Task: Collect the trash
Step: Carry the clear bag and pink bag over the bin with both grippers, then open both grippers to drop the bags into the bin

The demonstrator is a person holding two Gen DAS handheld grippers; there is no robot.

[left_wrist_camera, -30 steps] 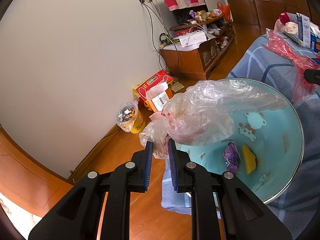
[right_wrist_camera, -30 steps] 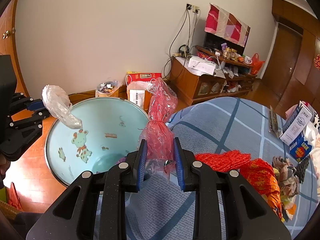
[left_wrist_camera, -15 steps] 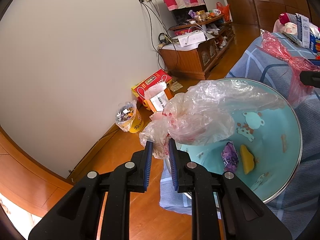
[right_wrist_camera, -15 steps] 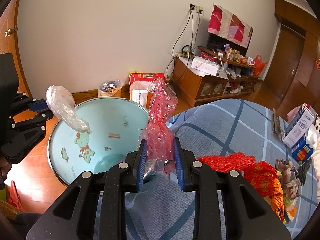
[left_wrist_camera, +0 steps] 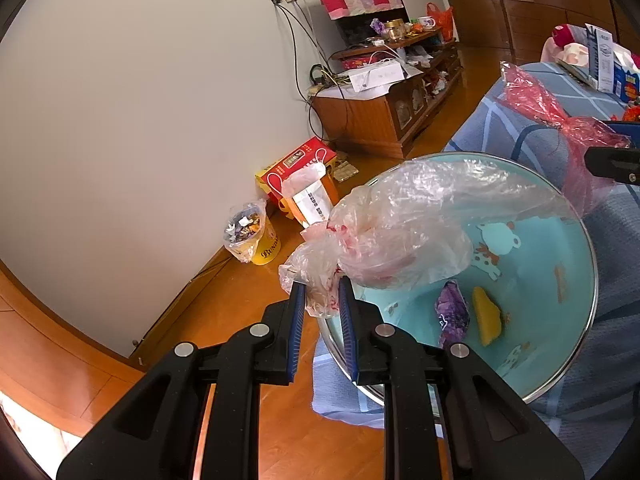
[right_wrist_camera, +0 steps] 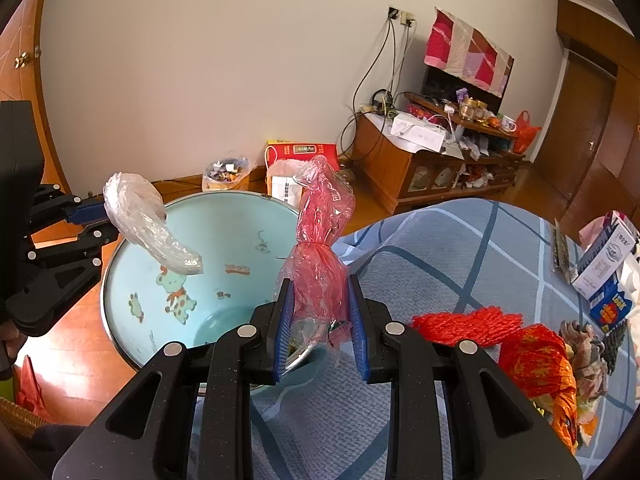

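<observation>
My left gripper (left_wrist_camera: 321, 292) is shut on a clear plastic bag (left_wrist_camera: 404, 228) and holds it over the near rim of a light blue basin (left_wrist_camera: 576, 280). A purple wrapper (left_wrist_camera: 452, 312) and a yellow piece (left_wrist_camera: 486, 316) lie in the basin. My right gripper (right_wrist_camera: 320, 304) is shut on a red plastic bag (right_wrist_camera: 320, 248) at the edge of the basin (right_wrist_camera: 240, 236). The clear bag (right_wrist_camera: 148, 224) and the left gripper (right_wrist_camera: 86, 216) show at the left of the right wrist view. The red bag (left_wrist_camera: 556, 120) shows at the right of the left wrist view.
The basin stands on a blue checked cloth (right_wrist_camera: 460, 264) bearing a red net bag (right_wrist_camera: 468, 324), orange wrappers (right_wrist_camera: 540, 368) and boxes (right_wrist_camera: 604, 264). On the wooden floor stand a yellow bin full of trash (left_wrist_camera: 252, 236), a red box (left_wrist_camera: 296, 164) and a TV cabinet (left_wrist_camera: 384, 112).
Both grippers have shifted slightly, each still holding its bag. The clear bag now hangs a little further in over the basin.
</observation>
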